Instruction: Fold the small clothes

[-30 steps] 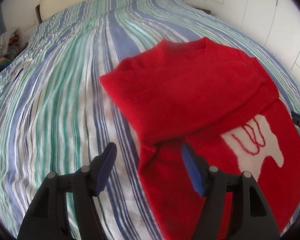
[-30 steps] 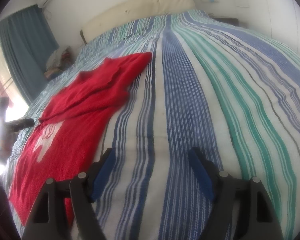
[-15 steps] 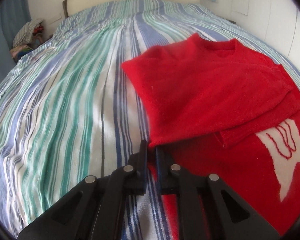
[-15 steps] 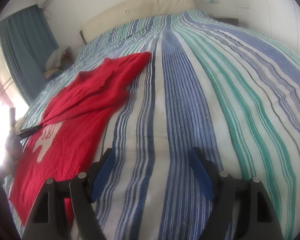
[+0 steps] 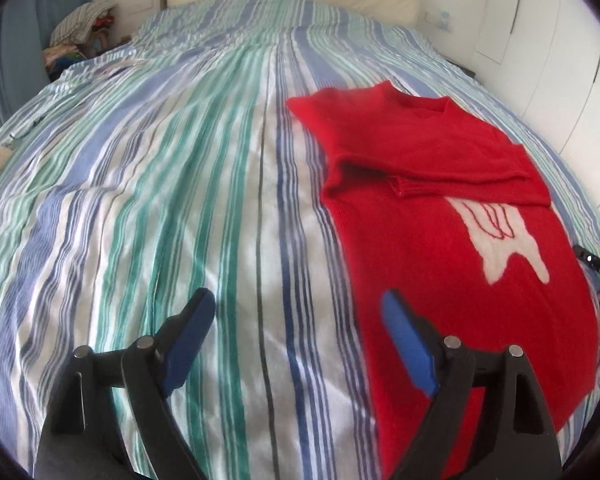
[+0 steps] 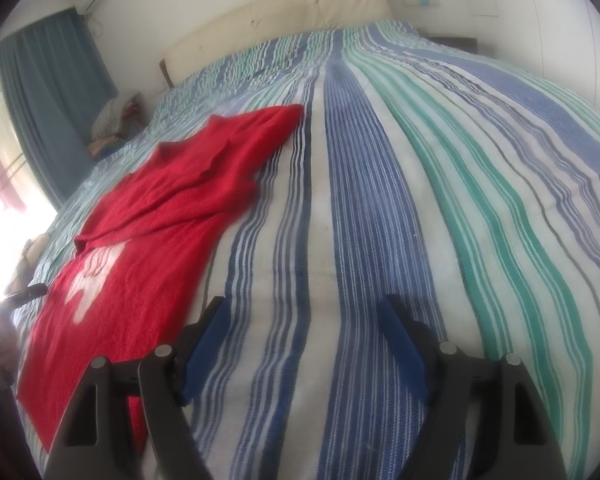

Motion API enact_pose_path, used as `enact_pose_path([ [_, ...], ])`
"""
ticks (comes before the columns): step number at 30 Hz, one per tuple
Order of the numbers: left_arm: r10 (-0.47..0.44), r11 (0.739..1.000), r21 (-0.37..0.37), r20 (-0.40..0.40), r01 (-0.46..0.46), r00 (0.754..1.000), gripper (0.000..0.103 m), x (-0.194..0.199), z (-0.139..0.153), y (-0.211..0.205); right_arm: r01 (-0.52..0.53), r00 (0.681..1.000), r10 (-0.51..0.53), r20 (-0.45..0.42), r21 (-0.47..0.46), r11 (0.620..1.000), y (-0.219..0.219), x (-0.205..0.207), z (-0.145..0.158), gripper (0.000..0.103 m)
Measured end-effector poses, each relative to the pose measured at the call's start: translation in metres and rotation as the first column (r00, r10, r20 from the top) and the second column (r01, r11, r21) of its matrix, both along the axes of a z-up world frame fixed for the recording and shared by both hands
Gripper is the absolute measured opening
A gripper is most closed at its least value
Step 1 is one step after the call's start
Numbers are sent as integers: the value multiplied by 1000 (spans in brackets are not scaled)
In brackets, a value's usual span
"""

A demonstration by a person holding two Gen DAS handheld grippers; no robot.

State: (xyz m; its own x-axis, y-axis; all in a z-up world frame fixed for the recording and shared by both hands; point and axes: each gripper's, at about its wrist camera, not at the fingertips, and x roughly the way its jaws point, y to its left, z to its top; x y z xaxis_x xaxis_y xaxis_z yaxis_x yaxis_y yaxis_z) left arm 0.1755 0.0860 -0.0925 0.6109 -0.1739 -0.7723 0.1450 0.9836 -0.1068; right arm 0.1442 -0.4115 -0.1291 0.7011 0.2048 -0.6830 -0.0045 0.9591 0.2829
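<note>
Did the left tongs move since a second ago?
Yes. The left tongs slid sideways off the red sweater toward the bare striped bedspread. Their jaws have just been opening, with nothing between them.
</note>
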Motion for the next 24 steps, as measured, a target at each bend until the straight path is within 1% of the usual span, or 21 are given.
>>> enact_pose_path([
  [2, 3, 1000, 2, -7, -3, 1000, 93, -5, -6, 1, 0, 1000, 0, 0, -3, 1000, 0, 0, 0, 76],
  [3, 12, 1000, 8, -11, -12, 1000, 93, -6, -12, 3, 1, 1000, -1, 1, -4, 1000, 0, 1, 0, 76],
  [4, 21, 1000, -2, -16, -21, 1000, 93, -5, -18, 6, 1, 1000, -1, 1, -6, 1000, 0, 1, 0, 76],
  [5, 24, 999, -46, -22, -25, 999, 94, -5, -25, 11, 1, 1000, -1, 1, -7, 1000, 0, 1, 0, 76],
  [6, 31, 993, -111, -20, -33, 999, 94, -6, -31, 20, 1, 1000, -1, 2, -6, 1000, 0, 1, 0, 76],
  [8, 44, 973, -226, 9, -41, 999, 95, -8, -37, 36, 2, 1000, -2, 6, -3, 1000, -1, -1, 0, 76],
  [9, 43, 965, -259, 18, -37, 999, 96, -10, -37, 40, 2, 1000, -2, 8, 1, 1000, -1, -1, 0, 76],
  [10, 38, 962, -270, 20, -31, 999, 97, -9, -37, 40, 2, 1000, -2, 10, 3, 1000, -2, -2, 0, 76],
  [12, 32, 969, -246, 21, -26, 999, 99, -8, -37, 35, 2, 1000, -2, 12, 8, 1000, -3, -3, 0, 76],
  [15, 21, 984, -179, 34, -14, 999, 101, -9, -38, 24, 2, 1000, -2, 11, 6, 1000, -3, -3, 0, 76],
  [17, 19, 988, -154, 37, -13, 999, 101, -10, -39, 21, 1, 1000, -1, 10, 5, 1000, -3, -3, 0, 76],
  [21, 18, 982, -190, 37, -10, 999, 101, -11, -40, 27, 3, 1000, -3, 7, -6, 1000, -3, -3, 0, 77],
  [22, 17, 982, -190, 33, -10, 999, 101, -10, -40, 27, 4, 1000, -4, 3, -16, 1000, -1, -2, 0, 77],
  [24, 16, 986, -165, 28, -11, 999, 102, -10, -41, 23, 3, 1000, -3, -4, -39, 999, 3, -2, 0, 78],
])
